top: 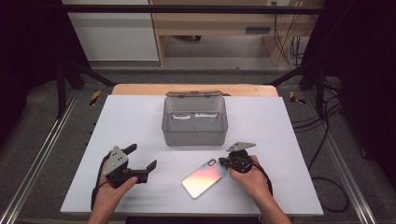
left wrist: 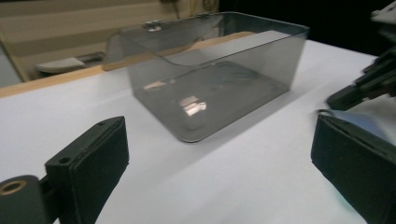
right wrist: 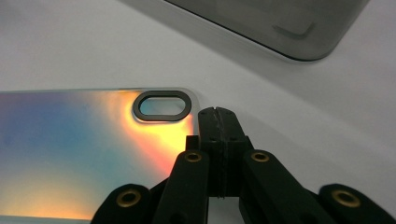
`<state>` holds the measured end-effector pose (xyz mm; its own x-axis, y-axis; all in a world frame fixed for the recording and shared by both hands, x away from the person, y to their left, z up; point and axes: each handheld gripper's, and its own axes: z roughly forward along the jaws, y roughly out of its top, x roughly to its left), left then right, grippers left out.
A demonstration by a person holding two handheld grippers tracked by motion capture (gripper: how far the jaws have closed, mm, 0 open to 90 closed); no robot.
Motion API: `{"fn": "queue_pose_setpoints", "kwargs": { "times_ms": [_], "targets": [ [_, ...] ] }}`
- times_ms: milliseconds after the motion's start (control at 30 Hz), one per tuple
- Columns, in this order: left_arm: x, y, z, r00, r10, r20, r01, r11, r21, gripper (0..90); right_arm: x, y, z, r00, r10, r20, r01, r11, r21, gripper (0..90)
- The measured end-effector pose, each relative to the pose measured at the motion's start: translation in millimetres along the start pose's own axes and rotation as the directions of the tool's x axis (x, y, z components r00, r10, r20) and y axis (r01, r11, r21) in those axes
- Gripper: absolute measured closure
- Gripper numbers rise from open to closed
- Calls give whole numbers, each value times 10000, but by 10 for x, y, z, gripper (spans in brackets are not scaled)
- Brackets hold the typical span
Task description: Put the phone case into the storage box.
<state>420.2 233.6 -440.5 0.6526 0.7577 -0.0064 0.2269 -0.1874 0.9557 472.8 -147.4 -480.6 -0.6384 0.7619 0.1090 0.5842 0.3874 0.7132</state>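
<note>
High view, from left to right: the left gripper (top: 144,162) rests at the lower left of the white table (top: 130,116) with its jaws spread wide and nothing between them. Right of it, at lower centre, lies the phone case (top: 204,178), flat, with its long axis running from lower left to upper right and its camera cutout at the upper right end. The right gripper (top: 225,163) sits at that end. Above them, at the centre of the frame, stands the smoky clear box (top: 194,122) with its lid open.

Left gripper view brings out the box (left wrist: 219,88) interior, with the wide jaws at the lower corners.

Right gripper view shows what the high view cannot: the right gripper (right wrist: 217,122) has its jaws pressed together at the case's (right wrist: 79,149) edge, just beside the oval cutout; whether the edge is pinched between them cannot be told.
</note>
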Motion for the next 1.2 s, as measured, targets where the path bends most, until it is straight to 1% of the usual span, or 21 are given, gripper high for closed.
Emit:
{"fn": "queue_pose_setpoints", "kwargs": {
  "times_ms": [67, 200, 233, 267, 300, 333, 367, 400, 433, 467, 500, 533, 567, 600, 733, 767, 867, 933, 967, 1100, 1200],
  "targets": [
    [-69, 7, 26, 9998, 120, 141, -122, 9998, 149, 43, -13, -6, -5, 10000, 67, 67, -66, 9998, -170, 900],
    [-239, 43, 84, 9972, 282, 693, -313, 9985, 439, 40, -25, -36, -213, 9993, 83, 360, -30, 9896, -1439, 900],
    [-301, 61, 101, 9955, 369, 871, -415, 9978, 514, 40, -25, -36, -213, 9993, 83, 360, -30, 9896, -1439, 900],
    [-441, 97, 144, 9900, 553, 1295, -643, 9957, 668, 40, -23, -63, -355, 9974, -70, 716, 202, 9827, -1843, 873],
    [-441, 97, 144, 9900, 553, 1295, -643, 9957, 668, 40, -23, -63, -355, 9974, -70, 716, 202, 9827, -1843, 873],
    [-516, 109, 173, 9867, 637, 1496, -754, 9944, 739, 40, -26, -86, -426, 9958, -170, 902, 362, 9758, -2157, 835],
    [-657, 115, 243, 9788, 787, 1890, -987, 9902, 988, 40, -33, -150, -535, 9923, -247, 1211, 594, 9545, -2922, 658],
    [-657, 115, 243, 9788, 787, 1890, -987, 9902, 988, 40, -33, -150, -535, 9923, -247, 1211, 594, 9545, -2922, 658],
    [-721, 107, 283, 9741, 890, 2079, -1150, 9865, 1166, 39, -45, -219, -605, 9888, -111, 1488, 647, 9304, -3607, 502],
    [-822, 85, 364, 9659, 951, 2407, -1349, 9787, 1548, 39, -64, -241, -637, 9902, 127, 1390, 409, 9257, -3759, 474],
    [-822, 85, 364, 9659, 951, 2407, -1349, 9787, 1548, 40, -64, -241, -637, 9902, 127, 1390, 409, 9257, -3759, 474],
    [-889, 69, 444, 9610, 886, 2621, -1377, 9748, 1754, 40, -84, -247, -713, 9862, 473, 1585, 219, 9124, -4087, 345],
    [-889, 69, 444, 9610, 886, 2621, -1377, 9748, 1754, 41, -84, -247, -713, 9862, 473, 1585, 219, 9124, -4087, 345],
    [-946, 51, 522, 9578, 942, 2715, -1536, 9663, 2066, 42, -97, -237, -769, 9795, 650, 1908, 260, 8980, -4392, 230],
    [-1010, 17, 617, 9500, 764, 3028, -1549, 9572, 2445, 44, -129, -245, -785, 9726, 800, 2183, 242, 8990, -4374, 140],
    [-1031, -14, 681, 9573, 803, 2776, -1588, 9489, 2728, 46, -161, -246, -796, 9695, 1078, 2202, -10, 8999, -4362, 132],
    [-1052, -52, 729, 9627, 850, 2569, -1601, 9442, 2877, 52, -192, -259, -822, 9678, 1388, 2101, -308, 8933, -4484, 109],
    [-1065, -67, 741, 9626, 771, 2597, -1565, 9408, 3008, 60, -199, -262, -823, 9683, 1381, 2080, -313, 8936, -4477, 101],
    [-1079, -83, 756, 9565, 894, 2777, -1779, 9332, 3123, 60, -207, -265, -817, 9702, 1355, 2007, -324, 8938, -4472, 97],
    [-1171, -159, 827, 9490, 958, 3005, -2005, 9187, 3404, 67, -208, -290, -759, 9740, 1105, 1976, -237, 9176, -3967, 91],
    [-1197, -181, 845, 9500, 1195, 2884, -2199, 9120, 3463, 71, -213, -286, -748, 9744, 1132, 1945, -281, 9187, -3940, 93]
  ]
}}
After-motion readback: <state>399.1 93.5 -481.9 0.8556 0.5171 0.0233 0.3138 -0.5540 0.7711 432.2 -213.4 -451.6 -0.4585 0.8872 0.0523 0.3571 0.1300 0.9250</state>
